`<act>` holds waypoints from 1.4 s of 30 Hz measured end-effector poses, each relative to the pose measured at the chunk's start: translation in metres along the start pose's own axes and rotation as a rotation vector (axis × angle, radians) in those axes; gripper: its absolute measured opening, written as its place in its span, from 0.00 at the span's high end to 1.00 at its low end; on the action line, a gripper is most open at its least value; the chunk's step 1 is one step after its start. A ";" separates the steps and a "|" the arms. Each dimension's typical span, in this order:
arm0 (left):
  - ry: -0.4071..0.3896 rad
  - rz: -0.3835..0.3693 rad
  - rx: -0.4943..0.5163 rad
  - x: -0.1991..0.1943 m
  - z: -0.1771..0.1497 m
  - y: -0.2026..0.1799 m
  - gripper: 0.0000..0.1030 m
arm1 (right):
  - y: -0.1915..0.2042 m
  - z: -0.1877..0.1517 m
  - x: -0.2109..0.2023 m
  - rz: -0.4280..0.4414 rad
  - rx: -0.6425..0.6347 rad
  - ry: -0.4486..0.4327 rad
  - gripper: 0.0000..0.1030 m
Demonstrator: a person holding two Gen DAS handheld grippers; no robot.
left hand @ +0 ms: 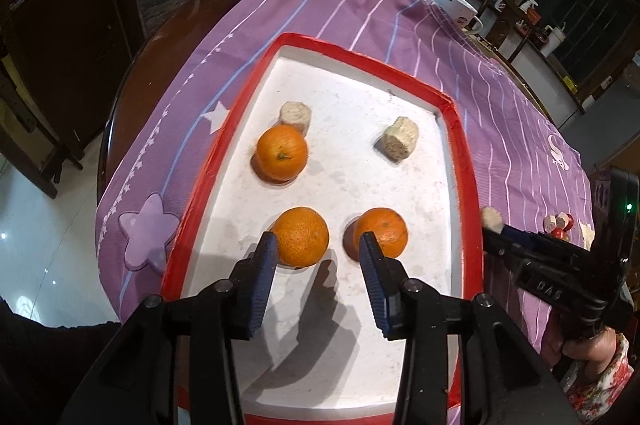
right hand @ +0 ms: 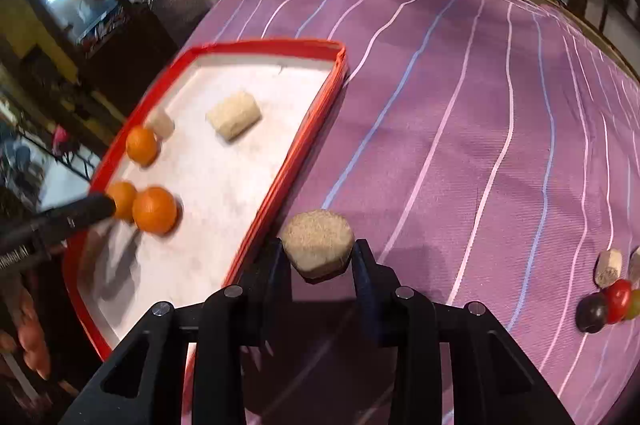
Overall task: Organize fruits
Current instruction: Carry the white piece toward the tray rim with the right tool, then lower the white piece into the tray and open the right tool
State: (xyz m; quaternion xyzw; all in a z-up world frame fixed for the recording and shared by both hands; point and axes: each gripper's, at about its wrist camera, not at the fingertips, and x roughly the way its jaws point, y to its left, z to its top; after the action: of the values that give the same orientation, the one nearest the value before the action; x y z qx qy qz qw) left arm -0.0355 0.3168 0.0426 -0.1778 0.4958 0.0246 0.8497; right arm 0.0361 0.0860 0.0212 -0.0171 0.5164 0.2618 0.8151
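Between our right gripper's [right hand: 318, 253] jaws sits a beige cork-like chunk [right hand: 318, 243], pinched on both sides and held above the purple striped cloth [right hand: 460, 105], just beside the red rim of the tray [right hand: 308, 133]. Our left gripper [left hand: 318, 245] hangs over the tray's white floor with its jaws partly apart and nothing between them. Near its tips lie two oranges [left hand: 301, 242] [left hand: 383, 232]; a third orange [left hand: 282, 153] lies farther in, touching a beige chunk [left hand: 295, 116]; another chunk [left hand: 397, 144] lies apart. Small round fruits [right hand: 608, 303] cluster on the cloth at right.
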 end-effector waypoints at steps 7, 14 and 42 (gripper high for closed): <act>-0.005 0.002 -0.015 0.001 0.001 0.004 0.60 | 0.003 0.007 -0.036 0.029 0.055 -0.082 0.64; -0.003 0.011 0.000 -0.001 0.002 0.004 0.60 | 0.049 0.027 -0.026 0.096 0.000 -0.064 0.63; -0.050 -0.035 0.046 -0.020 0.018 -0.007 0.49 | 0.003 0.007 -0.034 0.353 0.423 -0.139 0.40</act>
State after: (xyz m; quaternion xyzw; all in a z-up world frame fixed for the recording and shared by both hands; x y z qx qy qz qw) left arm -0.0294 0.3186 0.0698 -0.1662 0.4716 0.0030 0.8660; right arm 0.0296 0.0768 0.0541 0.2613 0.4974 0.2867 0.7760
